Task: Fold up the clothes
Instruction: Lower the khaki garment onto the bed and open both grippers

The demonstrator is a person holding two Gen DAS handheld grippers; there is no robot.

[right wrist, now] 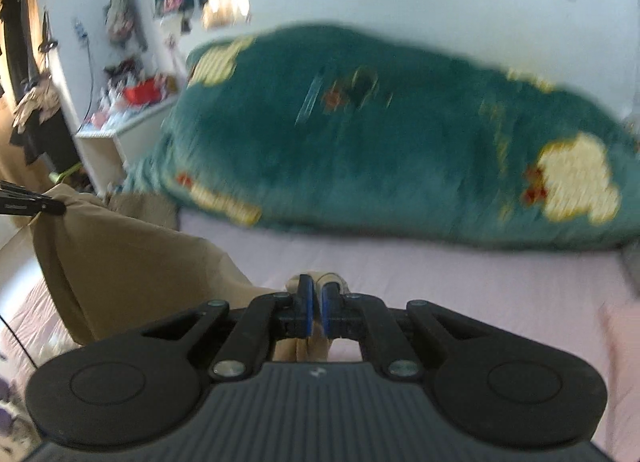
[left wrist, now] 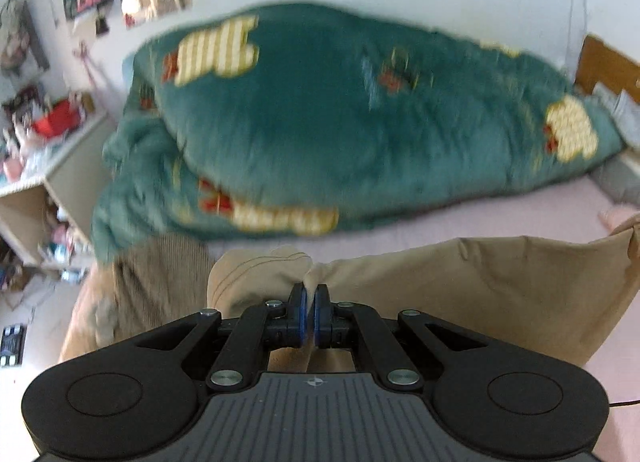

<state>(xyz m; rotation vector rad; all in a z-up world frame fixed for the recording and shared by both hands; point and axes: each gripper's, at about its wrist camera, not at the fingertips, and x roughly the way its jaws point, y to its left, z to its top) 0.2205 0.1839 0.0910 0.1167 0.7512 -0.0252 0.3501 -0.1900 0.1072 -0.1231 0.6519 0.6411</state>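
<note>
1. While both views are blurred, a tan garment is seen stretched in the air between two grippers above a bed with a pink sheet.
2. The left gripper has its jaws closed almost fully, with a bunched edge of the garment pinched between the blue pads.
3. The right gripper is likewise nearly closed on a small fold of the same cloth.
4. In the right view, the left gripper's tip is seen at the far left, with the garment hanging from it in a slack sheet.
5. The cloth is judged light, soft and limp: it sags and creases between the two holds, so it is best held at corners or along a seamed edge, where stitching gives a firmer grip.
6. A second, ribbed brown piece lies on the bed just left of the held cloth.
7. A thick green quilt is heaped along the wall side of the bed.
8. A white shelf unit stands beside the bed; small items, including something red, are crowded on it, too blurred to name.
</note>
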